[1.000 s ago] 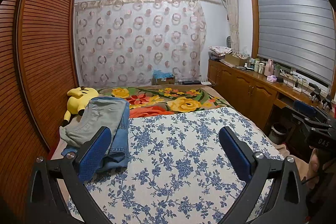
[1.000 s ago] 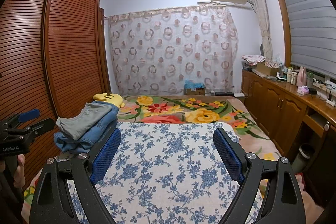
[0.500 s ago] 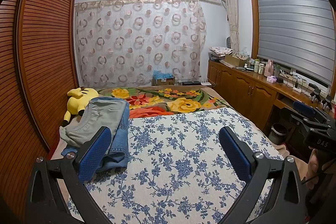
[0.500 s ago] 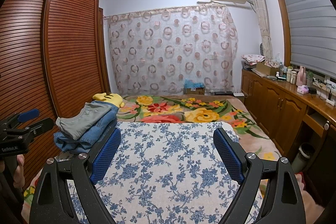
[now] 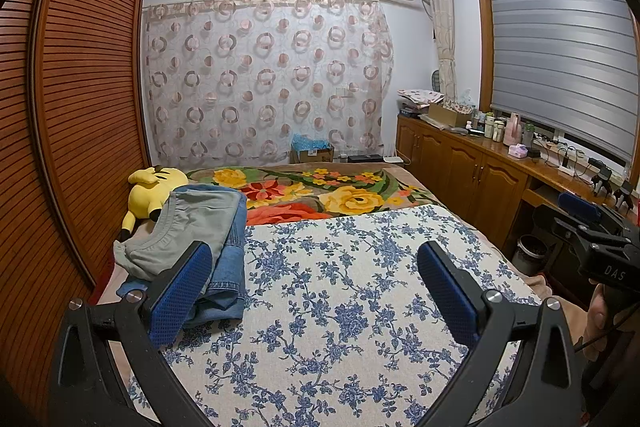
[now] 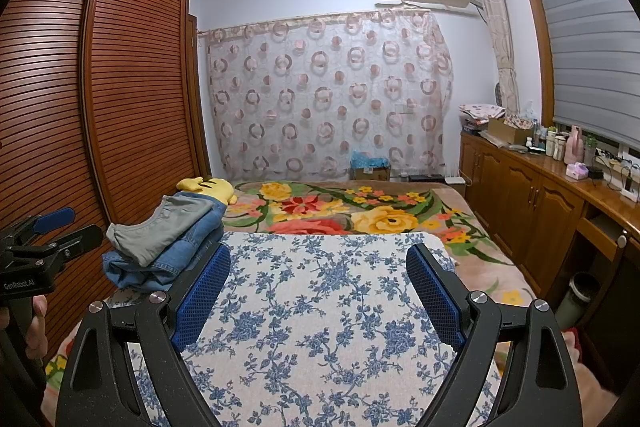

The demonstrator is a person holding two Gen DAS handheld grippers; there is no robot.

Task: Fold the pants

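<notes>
Pants sit in a small stack at the far left edge of the bed in the left wrist view: a grey pair on top, a denim pair underneath, with a yellow plush toy just behind them by the wardrobe. The left gripper hovers over the blue-flowered cover with its jaws wide apart and nothing between them; its left pad overlaps the near corner of the stack in this view, though I cannot tell whether it touches. The right gripper shows at the right edge, off the side of the bed

From the right wrist view, the stack lies ahead and to the left, near the left pad, and the right gripper is likewise spread wide and empty above the cover. The left gripper appears at the far left, beside the wardrobe; whether it is spread or closed cannot be told from here

Nothing is laid out yet, so the step in hand looks like fetching a pair. To do that well, I would pinch only the top grey pair near its waistband, so the denim beneath stays put, then carry it to the bare middle of the flowered cover and spread it flat with both grippers before making any fold
</notes>
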